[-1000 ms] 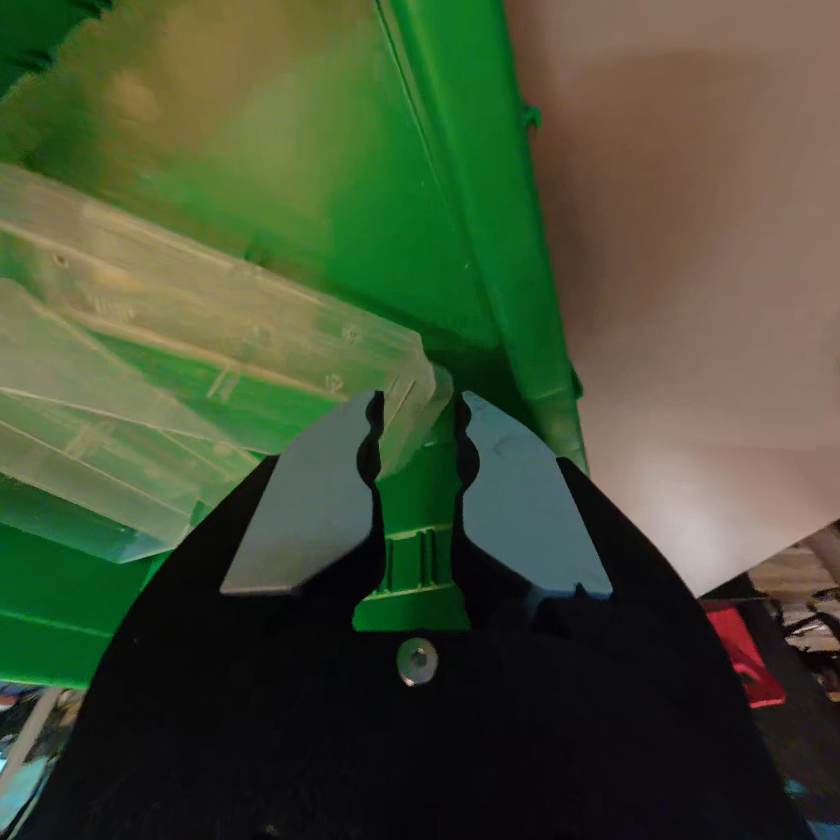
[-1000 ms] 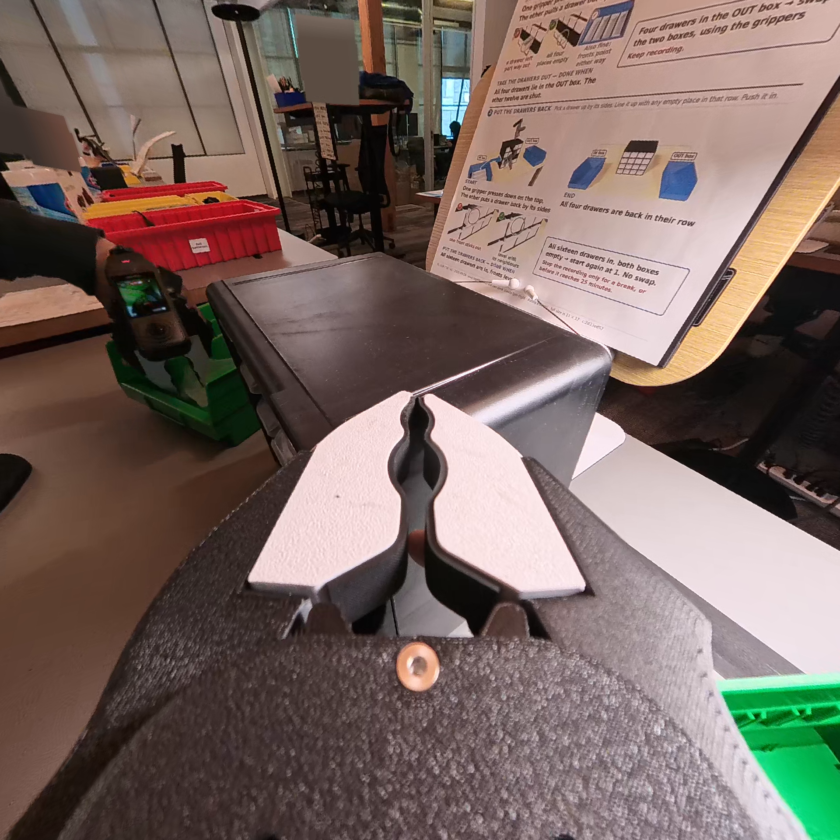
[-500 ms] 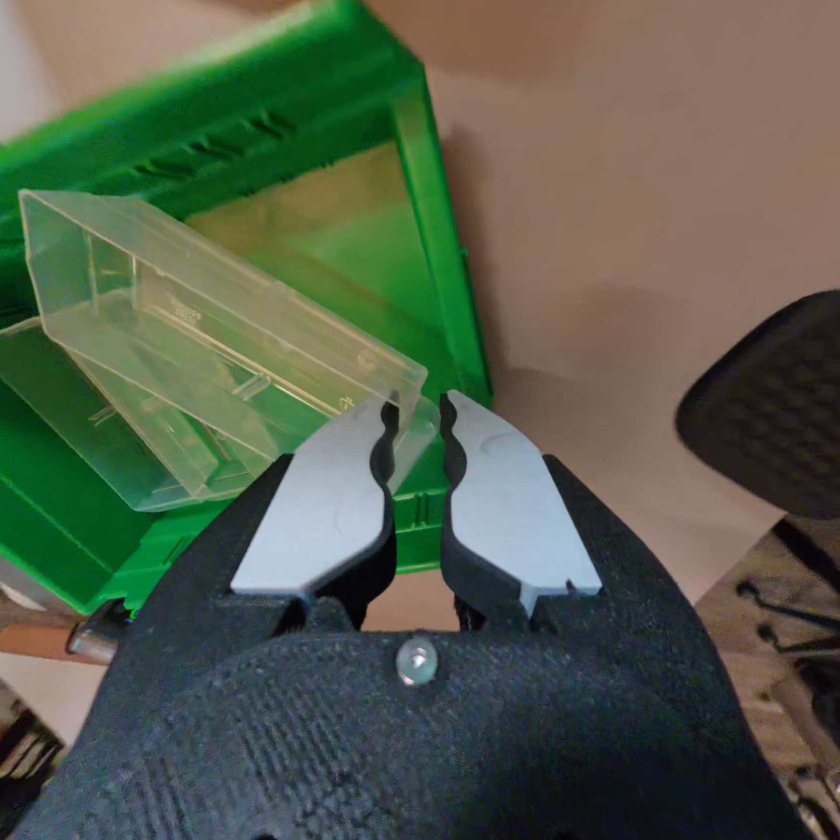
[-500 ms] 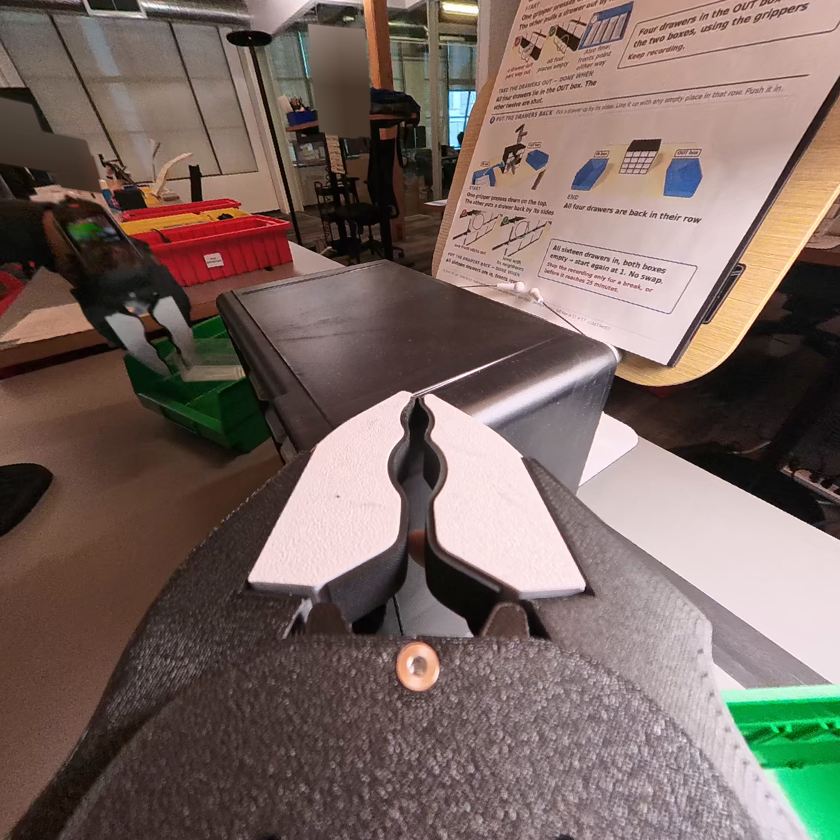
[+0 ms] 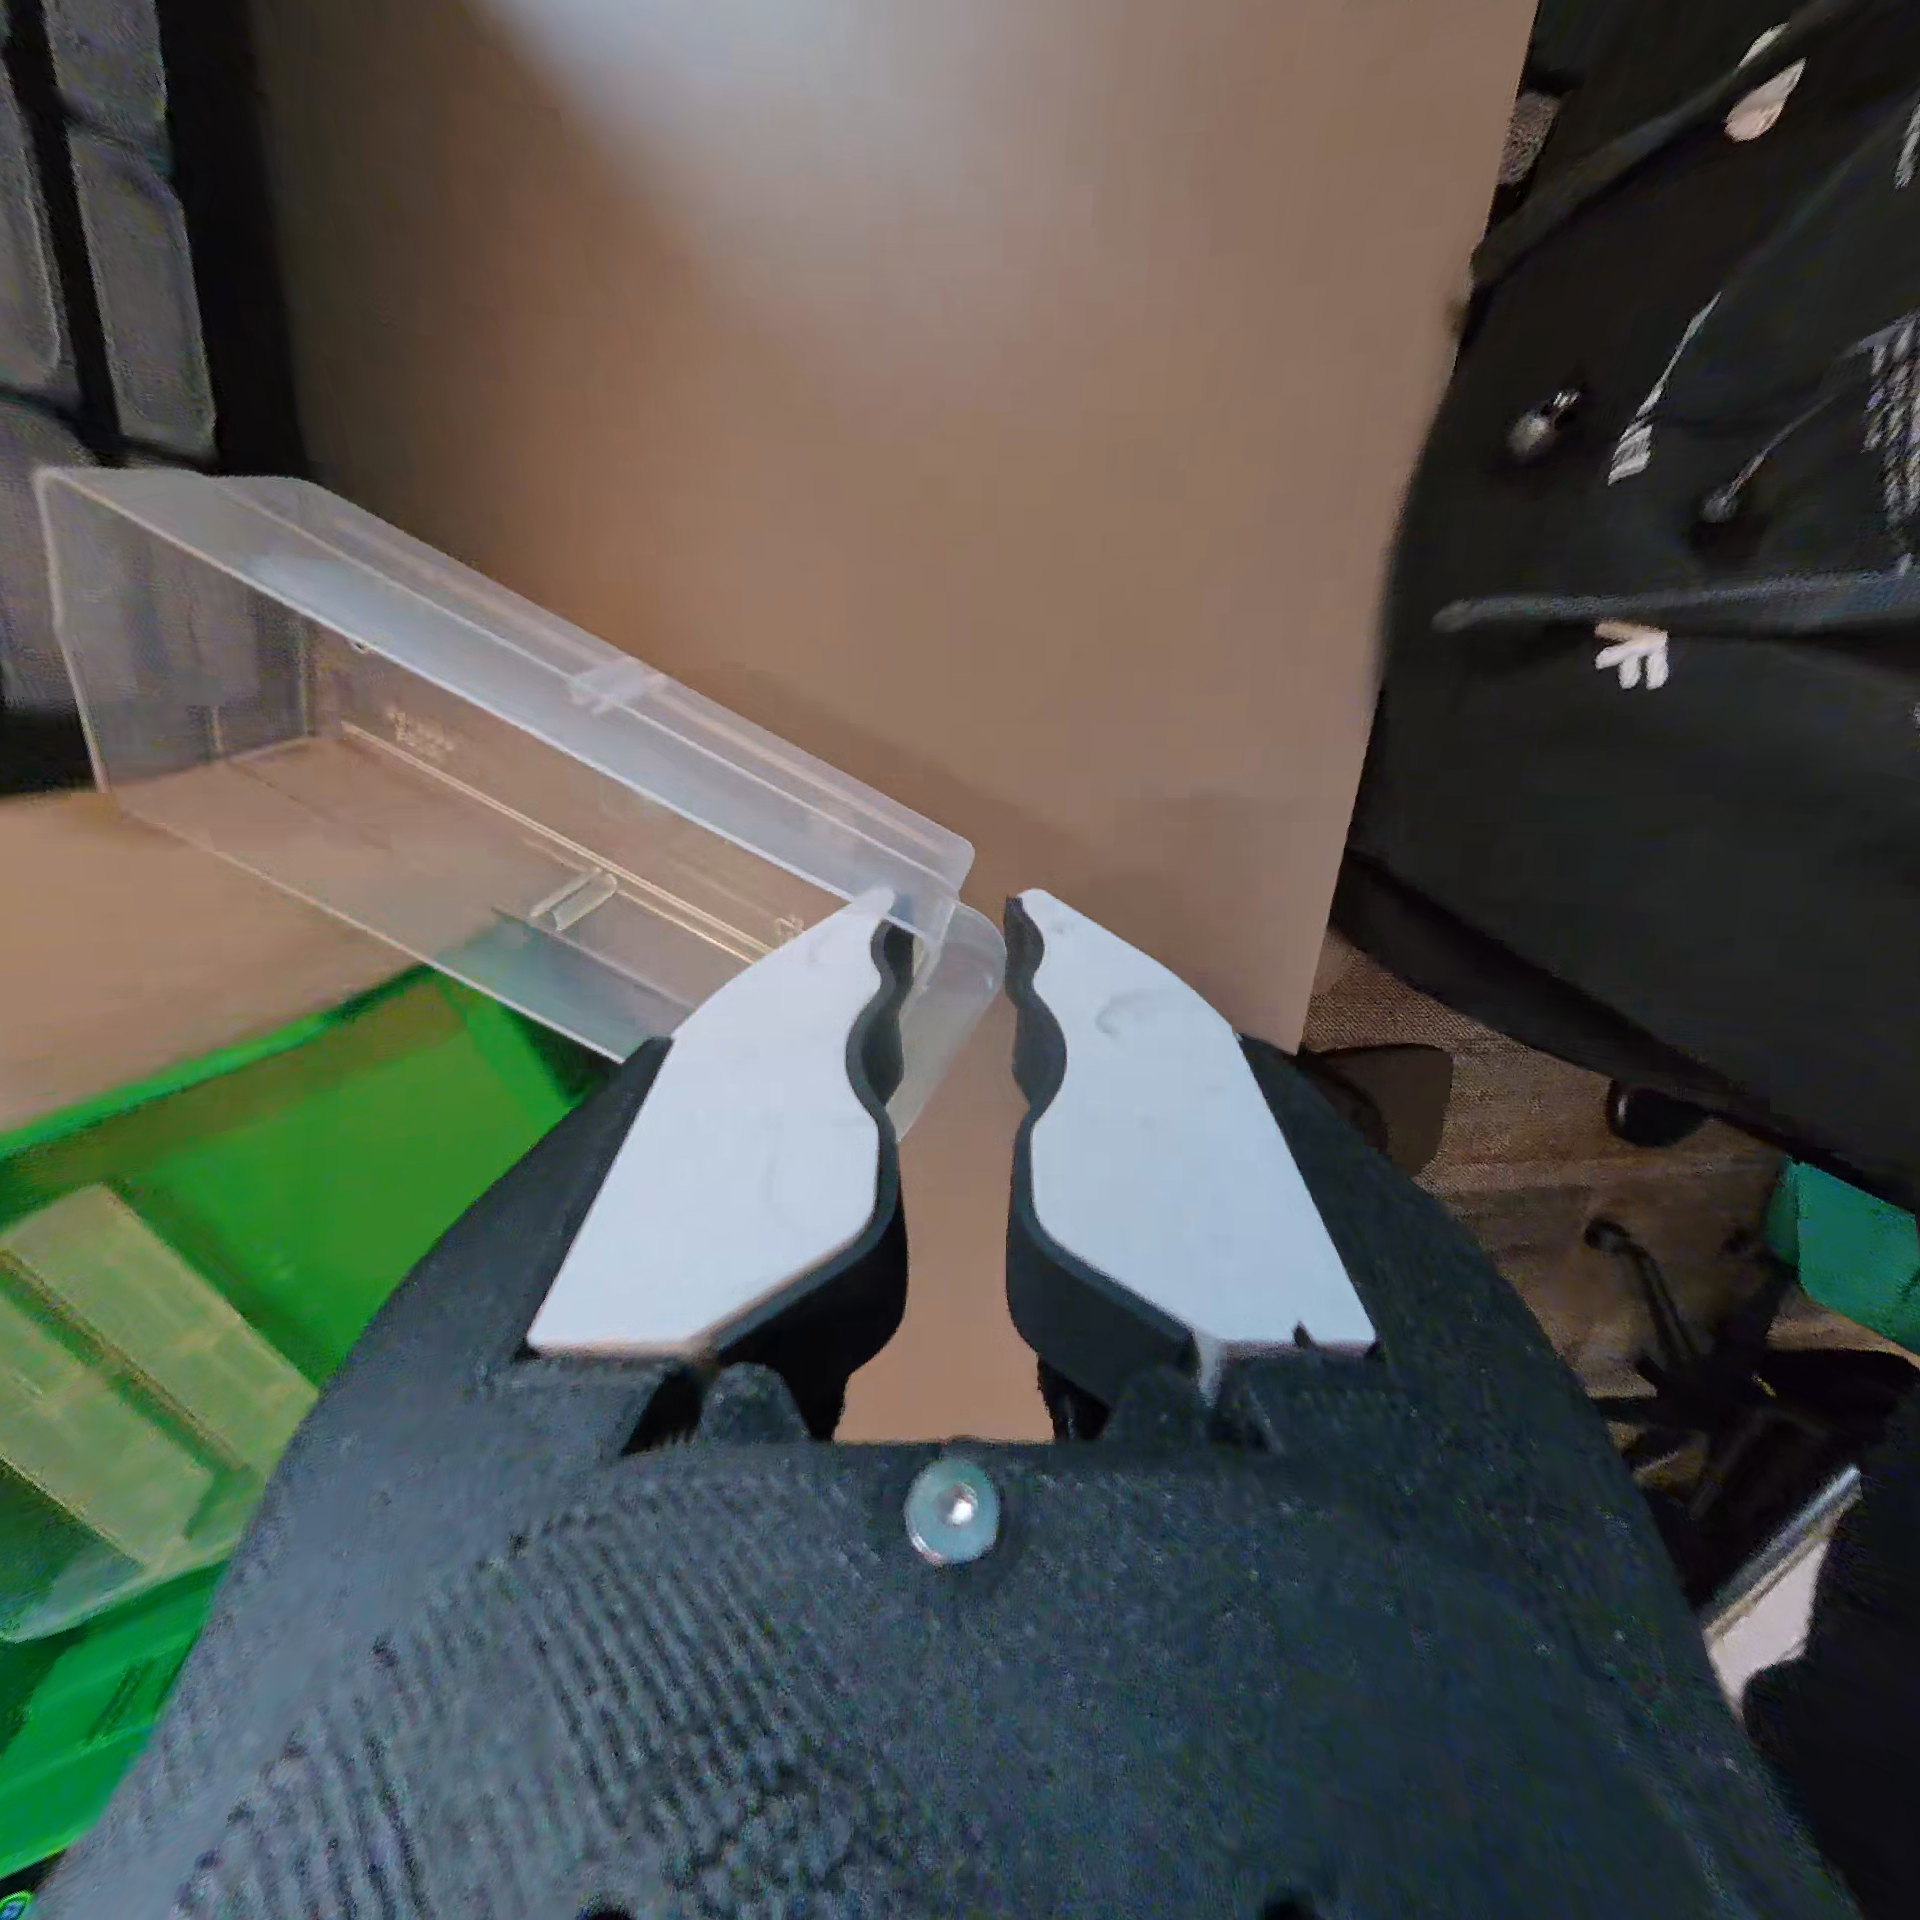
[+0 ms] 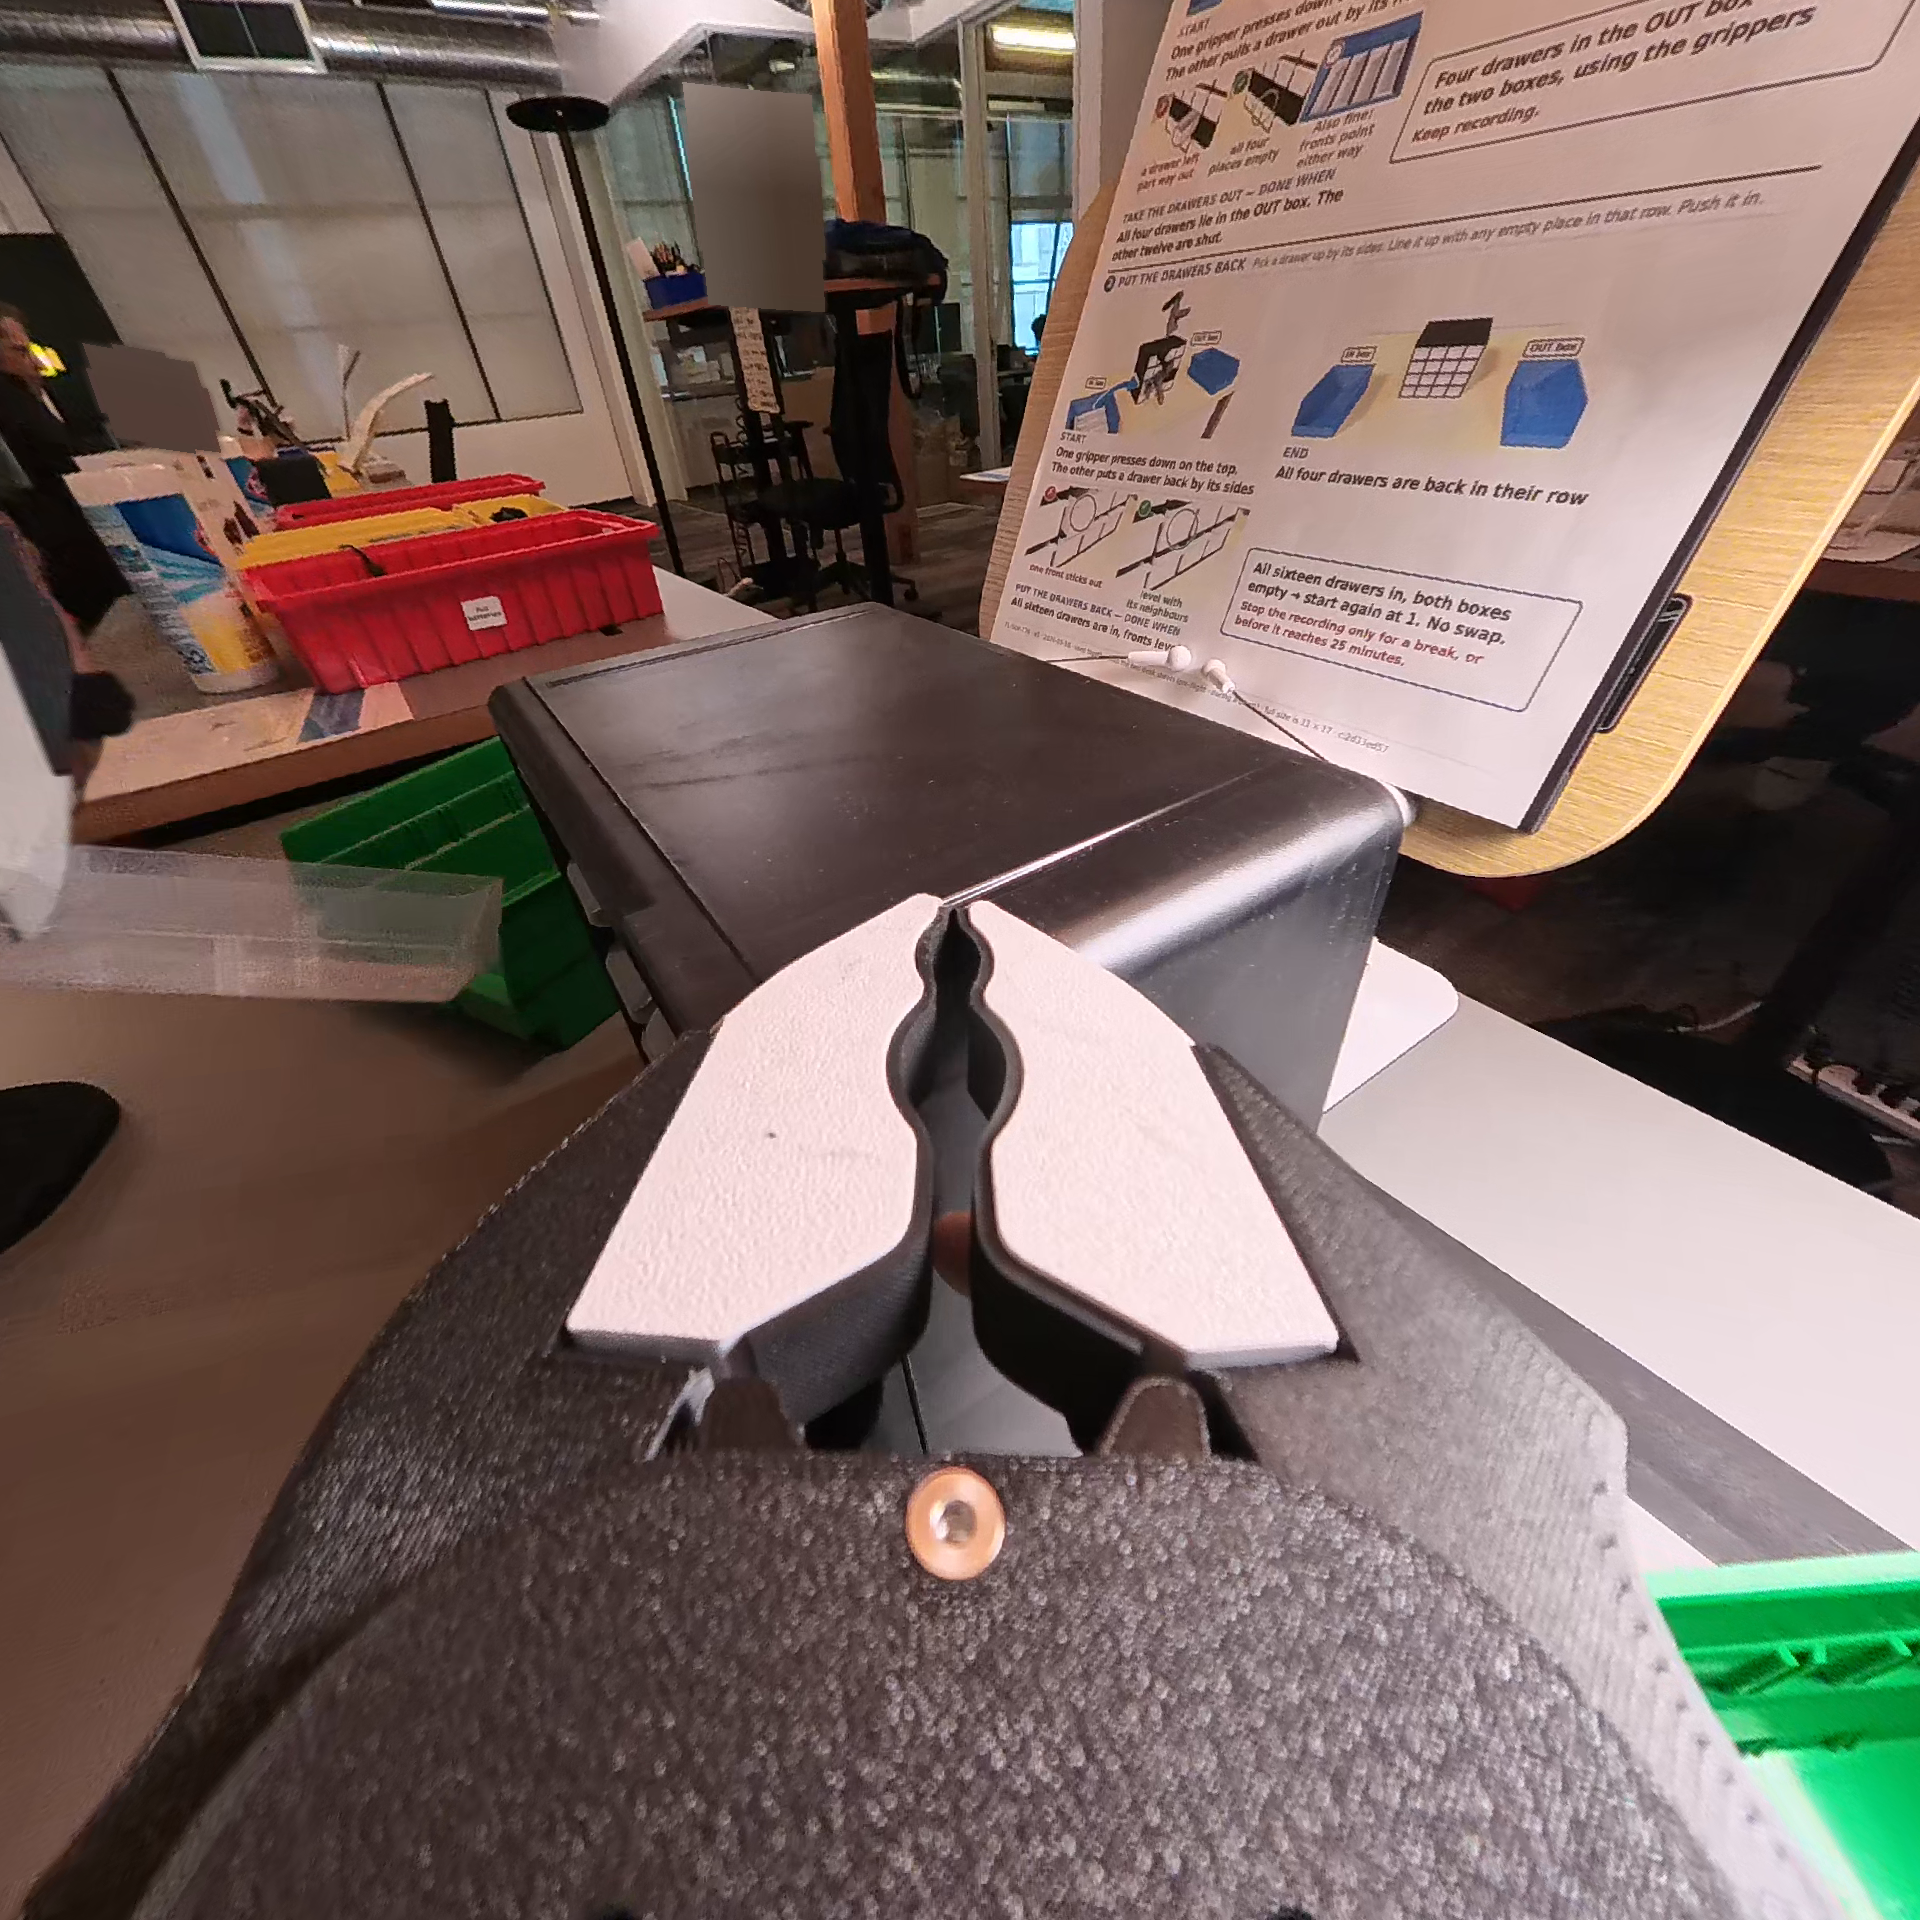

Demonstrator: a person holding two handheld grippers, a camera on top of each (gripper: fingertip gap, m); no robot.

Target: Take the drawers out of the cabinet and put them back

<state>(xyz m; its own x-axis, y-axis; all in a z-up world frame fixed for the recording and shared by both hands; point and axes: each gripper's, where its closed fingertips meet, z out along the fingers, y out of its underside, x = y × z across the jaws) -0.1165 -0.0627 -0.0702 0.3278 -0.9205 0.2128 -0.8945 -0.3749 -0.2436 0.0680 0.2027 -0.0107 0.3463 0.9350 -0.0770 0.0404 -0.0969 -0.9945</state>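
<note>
- Left gripper clamps 1 clear drawer by its end, apparently; the drawer is now lifted clear of the green bin.
- Right gripper, clenched empty, presses the cabinet top.
- Reinsertion follows.

Right tongs closed, empty, resting over black cabinet top; clear drawer held left, near green bin.

Printed instruction sheet, text and diagrams, upper right, mounted on tilted wooden board. Small white lettered label on red bin, centre left. Faint moulded marking, illegible, on floor of clear drawer, left wrist view.
</note>
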